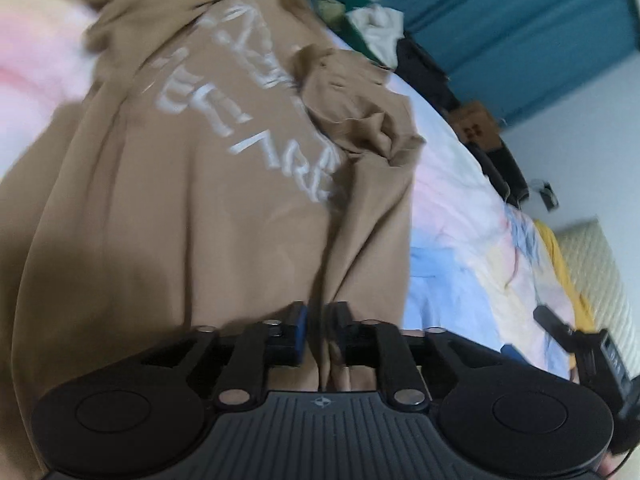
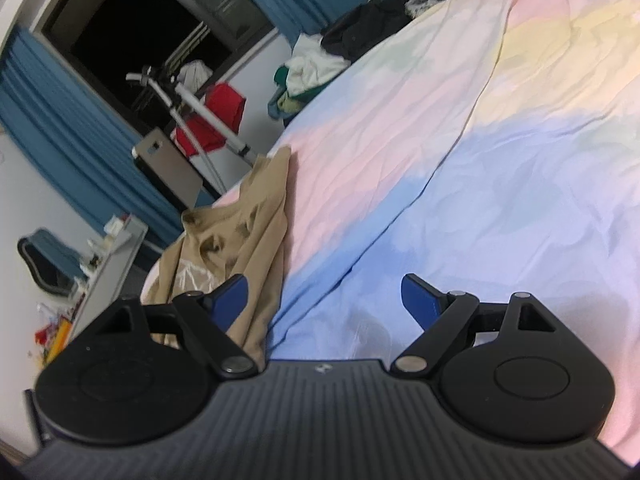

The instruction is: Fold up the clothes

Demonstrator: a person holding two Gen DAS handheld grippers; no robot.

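Observation:
A tan sweatshirt [image 1: 180, 168] with white lettering lies spread on the bed and fills most of the left wrist view. My left gripper [image 1: 318, 320] is shut on a fold of its near edge. One sleeve [image 1: 360, 108] lies crumpled over the right side of the shirt. In the right wrist view the same tan sweatshirt [image 2: 240, 232] lies bunched at the left, beside my left finger. My right gripper [image 2: 324, 300] is open and empty, low over the bedsheet.
The pastel patchwork bedsheet [image 2: 480, 140] covers the bed. A pile of clothes [image 2: 308, 72] sits at the bed's far edge. A drying rack with red garments [image 2: 212, 116], blue curtains [image 1: 520, 20] and a cardboard box [image 1: 476, 124] stand beyond the bed.

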